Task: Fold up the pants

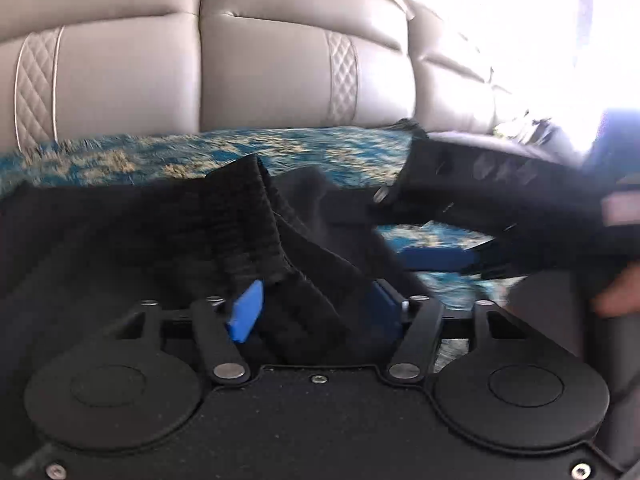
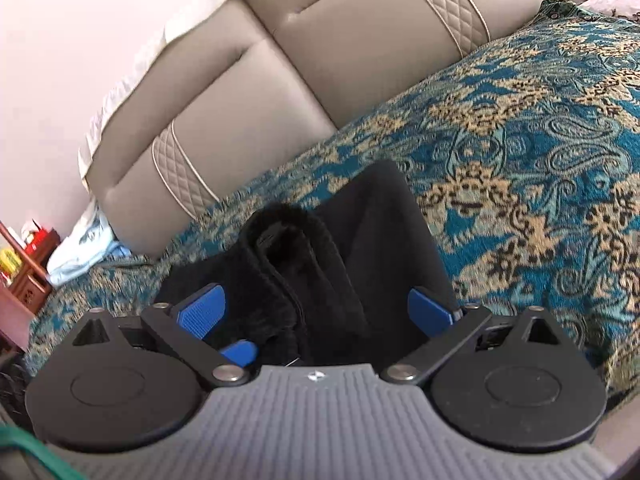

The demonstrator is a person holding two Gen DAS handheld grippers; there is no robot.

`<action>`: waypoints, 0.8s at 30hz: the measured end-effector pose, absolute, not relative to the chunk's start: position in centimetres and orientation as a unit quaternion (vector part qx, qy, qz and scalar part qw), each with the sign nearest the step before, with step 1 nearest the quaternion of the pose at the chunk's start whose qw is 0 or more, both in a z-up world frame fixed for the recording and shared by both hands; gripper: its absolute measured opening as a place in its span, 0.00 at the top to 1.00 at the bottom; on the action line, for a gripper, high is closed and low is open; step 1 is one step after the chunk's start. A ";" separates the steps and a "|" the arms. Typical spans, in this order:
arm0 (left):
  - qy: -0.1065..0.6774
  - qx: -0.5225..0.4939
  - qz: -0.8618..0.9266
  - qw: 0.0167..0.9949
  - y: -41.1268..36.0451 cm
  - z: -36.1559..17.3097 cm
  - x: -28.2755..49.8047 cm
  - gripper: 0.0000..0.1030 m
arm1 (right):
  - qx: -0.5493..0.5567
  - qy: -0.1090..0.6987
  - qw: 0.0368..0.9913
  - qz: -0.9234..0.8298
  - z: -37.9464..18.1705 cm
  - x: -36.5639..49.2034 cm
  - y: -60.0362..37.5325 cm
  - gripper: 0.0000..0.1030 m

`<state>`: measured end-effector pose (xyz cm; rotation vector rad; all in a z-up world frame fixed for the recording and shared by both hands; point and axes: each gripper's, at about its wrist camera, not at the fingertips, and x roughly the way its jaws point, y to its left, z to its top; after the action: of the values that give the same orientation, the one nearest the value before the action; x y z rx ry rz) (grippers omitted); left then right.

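The black pants (image 1: pixel 132 240) lie on a blue and gold patterned bed cover (image 1: pixel 224 152). In the left wrist view, my left gripper (image 1: pixel 316 312) has its blue pads (image 1: pixel 246 312) around a bunched ribbed waistband fold that fills the gap. The right gripper (image 1: pixel 436 258) shows at the right, blurred, a blue pad near the pants' edge. In the right wrist view, my right gripper (image 2: pixel 320 316) has its blue pads (image 2: pixel 202 314) spread wide with a thick bunch of black pants (image 2: pixel 320 264) between them.
A beige padded headboard (image 1: pixel 200 72) stands behind the bed. It also shows in the right wrist view (image 2: pixel 280 64). A wooden shelf (image 2: pixel 24 268) with small items and a light blue cloth (image 2: pixel 80 248) sit at the left. The patterned cover (image 2: pixel 540 140) extends to the right.
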<state>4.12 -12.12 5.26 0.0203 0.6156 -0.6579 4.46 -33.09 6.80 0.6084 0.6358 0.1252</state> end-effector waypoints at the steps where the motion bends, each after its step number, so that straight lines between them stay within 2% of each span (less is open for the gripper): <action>1: 0.298 0.001 -0.320 0.899 -11.3 5.4 3.8 0.39 | 0.288 0.309 0.904 0.062 6.7 4.2 -32.8 0.00; 3: 0.294 -0.015 -0.313 0.903 -8.9 5.7 2.9 0.39 | 0.274 0.312 0.908 0.061 6.4 3.6 -32.0 0.00; 5: 0.284 -0.026 -0.291 0.913 -6.4 6.0 2.4 0.45 | 0.242 0.309 0.918 0.051 6.2 2.8 -30.8 0.00; 9: 0.262 -0.024 -0.195 0.945 -2.1 6.4 2.2 0.74 | 0.131 0.300 0.944 0.026 6.2 1.6 -27.5 0.05; 10: 0.258 -0.022 -0.171 0.951 -1.0 6.3 2.4 0.76 | 0.107 0.297 0.949 0.022 6.1 1.5 -26.8 0.07; 13: 0.265 -0.017 -0.112 0.957 1.4 5.6 3.5 0.79 | 0.076 0.293 0.953 0.025 5.3 1.4 -25.4 0.15; 17: 0.279 -0.019 -0.085 0.956 3.1 4.4 4.2 0.80 | 0.118 0.276 0.954 0.014 4.4 1.2 -25.2 0.24; 20: 0.290 -0.011 -0.088 0.953 3.0 3.2 4.2 0.80 | 0.146 0.266 0.953 -0.009 4.5 1.3 -24.9 0.38; 24: 0.289 0.004 -0.099 0.952 2.4 2.3 3.8 0.79 | 0.144 0.271 0.951 -0.028 4.7 2.7 -24.3 0.64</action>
<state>3.76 2.37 2.28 0.0090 0.5884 -0.2008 2.69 -24.32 4.66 0.2921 0.5512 -0.0565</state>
